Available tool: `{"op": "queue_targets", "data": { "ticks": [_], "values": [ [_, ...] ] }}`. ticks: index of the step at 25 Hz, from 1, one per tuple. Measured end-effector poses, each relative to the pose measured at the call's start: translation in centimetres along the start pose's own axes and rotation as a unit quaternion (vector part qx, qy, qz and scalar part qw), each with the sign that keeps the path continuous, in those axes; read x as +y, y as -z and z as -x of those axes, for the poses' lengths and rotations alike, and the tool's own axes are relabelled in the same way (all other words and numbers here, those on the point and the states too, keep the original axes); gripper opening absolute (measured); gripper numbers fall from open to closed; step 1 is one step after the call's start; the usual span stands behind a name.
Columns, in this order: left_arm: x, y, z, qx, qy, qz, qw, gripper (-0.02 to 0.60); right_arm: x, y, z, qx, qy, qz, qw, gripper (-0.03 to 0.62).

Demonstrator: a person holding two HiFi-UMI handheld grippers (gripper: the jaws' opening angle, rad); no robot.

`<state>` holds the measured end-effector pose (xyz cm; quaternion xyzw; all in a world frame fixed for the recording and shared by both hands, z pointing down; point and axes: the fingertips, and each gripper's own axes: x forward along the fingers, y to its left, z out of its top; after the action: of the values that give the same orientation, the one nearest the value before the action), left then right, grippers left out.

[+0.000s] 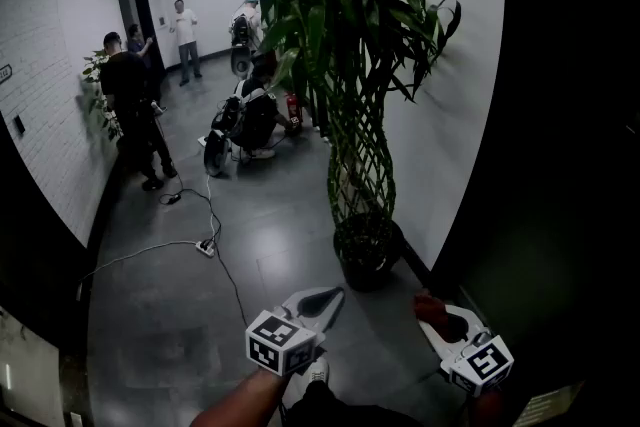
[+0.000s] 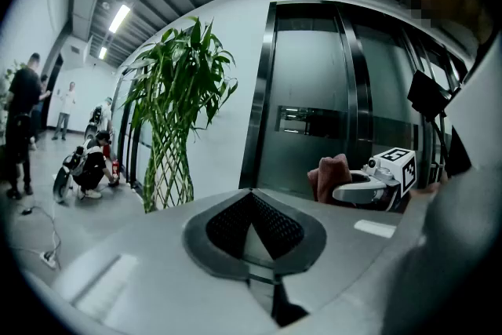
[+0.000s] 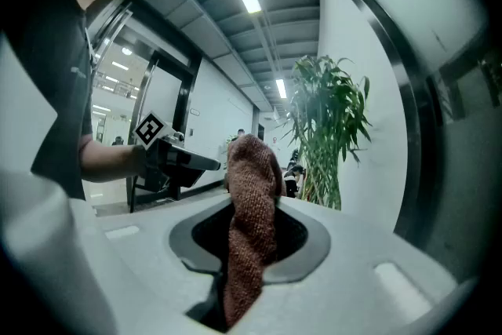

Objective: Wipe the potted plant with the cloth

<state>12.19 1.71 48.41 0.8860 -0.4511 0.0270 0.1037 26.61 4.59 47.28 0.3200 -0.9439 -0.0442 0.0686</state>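
A tall potted plant (image 1: 350, 25) with braided green stems stands in a dark pot (image 1: 368, 250) against the white wall; it also shows in the left gripper view as a leafy plant (image 2: 176, 102) and in the right gripper view as the same plant (image 3: 329, 125). My right gripper (image 1: 432, 310) is shut on a reddish-brown cloth (image 3: 251, 223), which bunches up between its jaws; the cloth (image 2: 329, 175) shows red at its tip. My left gripper (image 1: 325, 300) is shut with nothing in it, held low in front of the pot, left of the right gripper.
A dark glass door frame (image 2: 314, 106) runs along the right of the wall. On the grey floor lie a white power strip (image 1: 205, 247) and cables. Several people (image 1: 135, 110) stand or crouch down the corridor, with another plant (image 1: 98, 80) on the left wall.
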Motion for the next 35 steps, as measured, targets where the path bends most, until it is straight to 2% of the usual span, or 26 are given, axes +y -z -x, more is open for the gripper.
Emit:
{"op": "queue_targets", "data": {
  "ticks": [3,5,8,10,12,14,16,18,21,23,25,27,31,35],
  "values": [
    [3.6,-3.7,-2.0,-0.01,0.011,-0.029,0.9995,0.017,-2.7,-2.0,-4.0,0.012,0.01,0.053,0.998,0.058],
    [5.8,-6.5,-3.2,-0.022,0.02,-0.053,0.9981,0.017,-4.1,-5.4,-6.6,0.003,0.024,0.1,0.995,0.058],
    [8.5,-11.2,-5.3,-0.047,0.04,-0.087,0.9943,0.017,-5.7,-12.6,-10.5,-0.004,0.049,0.213,0.976,0.058],
    [10.6,-14.6,-7.0,-0.063,0.056,-0.107,0.9907,0.017,-7.3,-16.7,-13.7,0.008,0.079,0.287,0.955,0.058],
    [12.9,-17.3,-9.0,-0.068,0.071,-0.124,0.9874,0.017,-9.1,-20.3,-17.1,0.017,0.113,0.355,0.928,0.058],
    [14.6,-18.8,-10.8,-0.061,0.096,-0.139,0.9838,0.017,-10.4,-23.7,-20.1,0.017,0.147,0.419,0.896,0.058],
    [15.6,-19.5,-12.2,-0.041,0.129,-0.159,0.9779,0.017,-11.4,-27.0,-22.4,0.019,0.18,0.477,0.86,0.058],
    [16.8,-20.4,-13.6,-0.036,0.146,-0.176,0.9728,0.017,-12.4,-29.6,-24.2,0.033,0.206,0.527,0.824,0.058],
    [18.5,-22.3,-15.4,-0.057,0.152,-0.166,0.9727,0.017,-14.2,-32.7,-26.5,0.059,0.226,0.589,0.774,0.058],
    [19.2,-23.5,-16.3,-0.075,0.153,-0.155,0.9731,0.017,-15.6,-34.6,-27.8,0.075,0.235,0.616,0.748,0.058],
    [19.7,-24.7,-17.0,-0.094,0.153,-0.149,0.9724,0.017,-17.1,-36.7,-29.0,0.083,0.245,0.632,0.73,0.058],
    [20.2,-26.2,-17.8,-0.112,0.148,-0.141,0.9725,0.017,-18.2,-38.7,-30.2,0.083,0.253,0.643,0.718,0.058],
    [20.2,-30.0,-20.5,-0.132,0.138,-0.125,0.9735,0.017,-20.1,-42.8,-32.3,0.076,0.253,0.665,0.699,0.058],
    [21.1,-33.3,-24.5,-0.137,0.118,-0.111,0.9773,0.017,-21.6,-45.5,-35.5,0.082,0.232,0.687,0.684,0.058]
  ]
}}
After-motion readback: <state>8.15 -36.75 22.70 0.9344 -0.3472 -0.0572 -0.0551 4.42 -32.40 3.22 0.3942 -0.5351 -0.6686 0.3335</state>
